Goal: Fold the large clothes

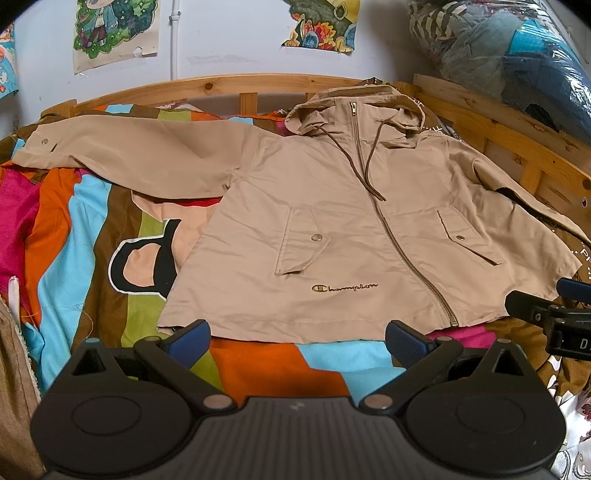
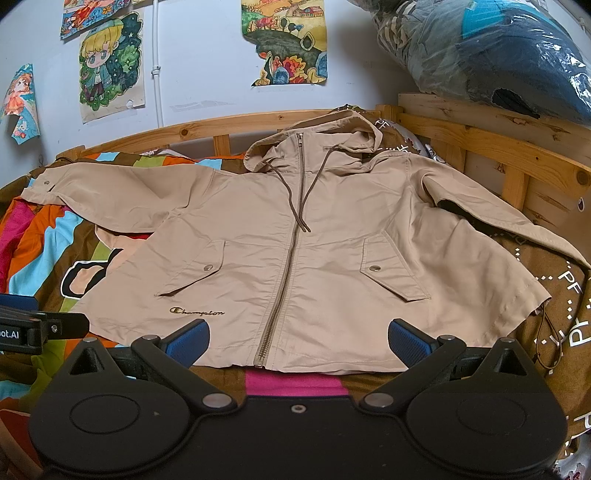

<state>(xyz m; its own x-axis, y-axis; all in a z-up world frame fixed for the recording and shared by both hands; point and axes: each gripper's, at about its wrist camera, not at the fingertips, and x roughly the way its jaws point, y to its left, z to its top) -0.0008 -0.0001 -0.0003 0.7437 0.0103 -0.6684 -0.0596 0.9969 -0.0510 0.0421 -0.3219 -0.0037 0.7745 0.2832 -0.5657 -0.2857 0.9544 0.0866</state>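
Your left wrist camera looks forward from near the jacket [image 1: 332,221] hem, left of centre. Your right wrist camera faces likewise, further right. Both views share the jacket, bed rail [image 2: 184,129] and wall posters [image 1: 114,33].

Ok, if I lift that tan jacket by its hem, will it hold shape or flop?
Probably flop: the tan jacket lies flat with soft wrinkles, so thin fabric. The spread sleeve would likely trail and drag across the striped bedding. It looks light; the zipper may stiffen the middle slightly.

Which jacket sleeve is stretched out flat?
The sleeve on the picture's left, reaching sideways with its cuff snap showing. The other sleeve lies folded against the jacket.
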